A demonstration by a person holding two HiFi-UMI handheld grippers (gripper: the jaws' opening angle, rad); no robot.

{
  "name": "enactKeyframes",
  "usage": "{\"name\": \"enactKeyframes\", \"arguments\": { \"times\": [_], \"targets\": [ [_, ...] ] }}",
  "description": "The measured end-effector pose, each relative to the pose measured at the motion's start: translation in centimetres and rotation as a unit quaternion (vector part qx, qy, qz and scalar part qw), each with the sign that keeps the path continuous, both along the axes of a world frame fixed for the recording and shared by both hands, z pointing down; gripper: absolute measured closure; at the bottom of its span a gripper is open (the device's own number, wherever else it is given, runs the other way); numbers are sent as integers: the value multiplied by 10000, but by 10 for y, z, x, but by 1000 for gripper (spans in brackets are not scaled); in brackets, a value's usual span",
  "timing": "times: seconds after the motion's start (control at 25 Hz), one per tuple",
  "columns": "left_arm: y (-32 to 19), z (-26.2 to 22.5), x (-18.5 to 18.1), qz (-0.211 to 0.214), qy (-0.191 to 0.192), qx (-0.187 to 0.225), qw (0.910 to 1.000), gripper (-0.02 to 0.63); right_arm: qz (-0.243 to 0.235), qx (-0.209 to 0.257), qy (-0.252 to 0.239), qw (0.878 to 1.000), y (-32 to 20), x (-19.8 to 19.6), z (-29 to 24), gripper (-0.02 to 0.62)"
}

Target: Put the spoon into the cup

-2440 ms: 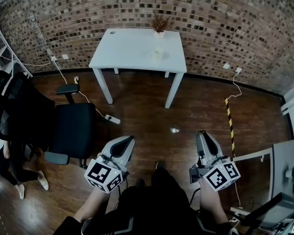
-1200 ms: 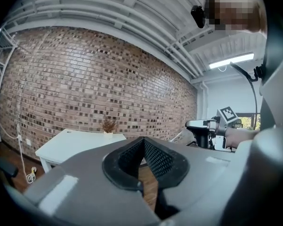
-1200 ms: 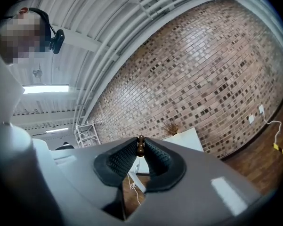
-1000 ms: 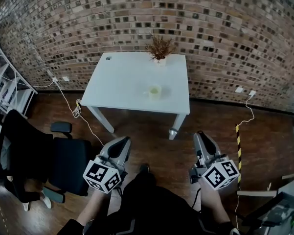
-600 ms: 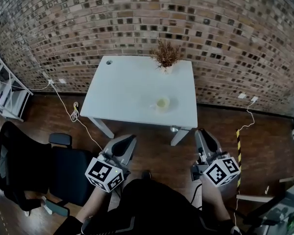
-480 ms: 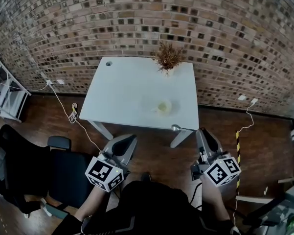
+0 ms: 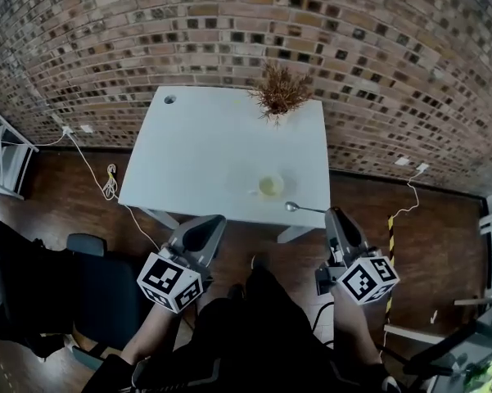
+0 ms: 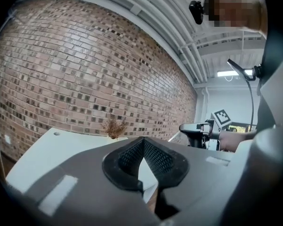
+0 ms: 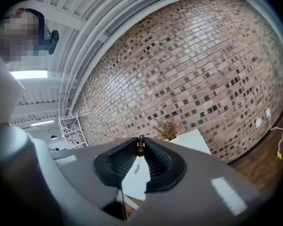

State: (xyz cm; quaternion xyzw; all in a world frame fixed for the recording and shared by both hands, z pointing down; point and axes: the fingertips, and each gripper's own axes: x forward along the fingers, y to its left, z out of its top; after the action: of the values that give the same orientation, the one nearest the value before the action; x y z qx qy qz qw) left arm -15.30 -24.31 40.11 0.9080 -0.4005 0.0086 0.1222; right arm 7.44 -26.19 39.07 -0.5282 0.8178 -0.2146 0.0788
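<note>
right gripper (image 9: 141,144): clamped on the dark tip of the spoon (image 7: 291,207) handle. The spoon sticks straight out ahead, with its bowl just over the table (image 7: 196,154) edge.
left gripper (image 8: 142,140): jaws pressed together with nothing in them, parked off the near edge at about 7 o'clock of the cup.
cup (image 7: 270,186): upright near the front edge, about 10 o'clock from the spoon bowl. Close, not touching.
step: looks like the carry-in to me, spoon's not in yet.
doing it well: slide the bowl toward 10 o'clock until it's over the mouth, tip it down, and lower it inside before letting go. The grip is way out at the handle end, so I'd expect wobble, and I'd avoid bumping the rim.
plant (image 7: 280,97): 12 o'clock of the cup, well apart.
writing: nothing readable. The cube (image 7: 367,279) only shows square markers, and I can't spot a brand anywhere.
</note>
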Motion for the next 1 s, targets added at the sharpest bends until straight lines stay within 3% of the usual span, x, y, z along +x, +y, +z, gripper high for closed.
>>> {"name": "enactKeyframes", "arguments": {
  "times": [0.6, 0.76, 1.0],
  "targets": [
    [-132, 24, 30, -337, -270, -201, 9989, 611, -764, -319, 77, 9965, -129, 1, 48, 541],
    [-157, 37, 29, -477, -323, -307, 9979, 611, -1096, -458, 268, 9926, -147, -12, 70, 541],
    [-175, 57, 28, -368, -376, -475, 9975, 611, -1094, -917, 216, 9895, -160, -18, 108, 541]
  ]
}}
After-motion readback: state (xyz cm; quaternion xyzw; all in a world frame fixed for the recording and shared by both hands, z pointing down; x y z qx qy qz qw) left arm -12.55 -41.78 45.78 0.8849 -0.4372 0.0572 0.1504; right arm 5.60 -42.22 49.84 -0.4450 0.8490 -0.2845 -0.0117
